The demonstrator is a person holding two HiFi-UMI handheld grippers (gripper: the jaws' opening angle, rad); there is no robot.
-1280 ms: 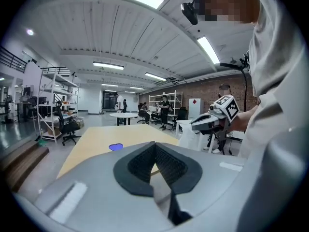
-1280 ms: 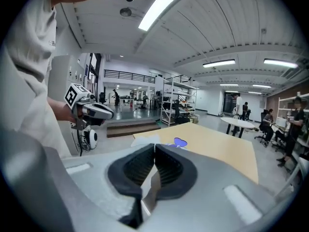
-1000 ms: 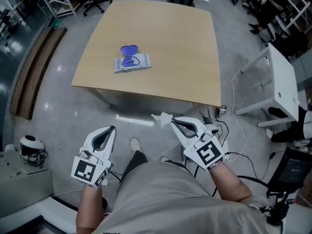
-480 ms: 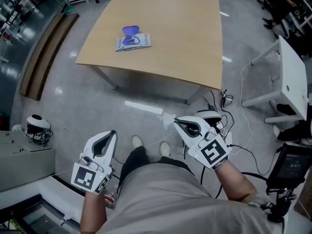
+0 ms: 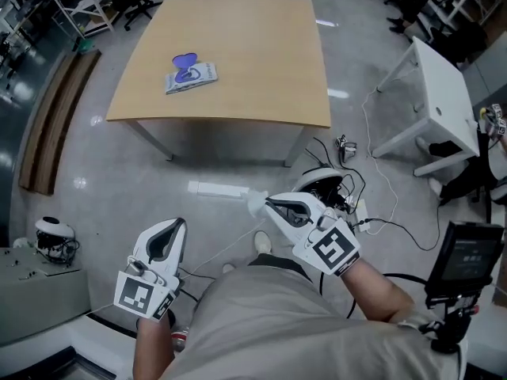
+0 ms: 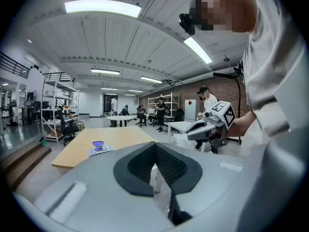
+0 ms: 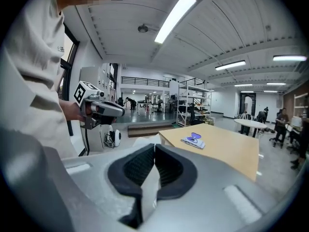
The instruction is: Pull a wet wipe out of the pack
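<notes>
The wet wipe pack, white with its blue lid flipped up, lies on the wooden table, far ahead of both grippers. It also shows small in the left gripper view and the right gripper view. My right gripper is held over the floor, shut on a white wet wipe that sticks out past its tips. That wipe runs down between the jaws. My left gripper is shut with nothing in it, its pads meeting at the tip.
I stand on the grey floor, well back from the table. A white table is at the right, with cables on the floor beside it. A monitor stands low right, a grey cabinet low left, wooden boards further left.
The table and pack have shifted left in the head view as I turned. My right gripper moved slightly left and down, still holding the wipe. The left gripper stayed shut.
</notes>
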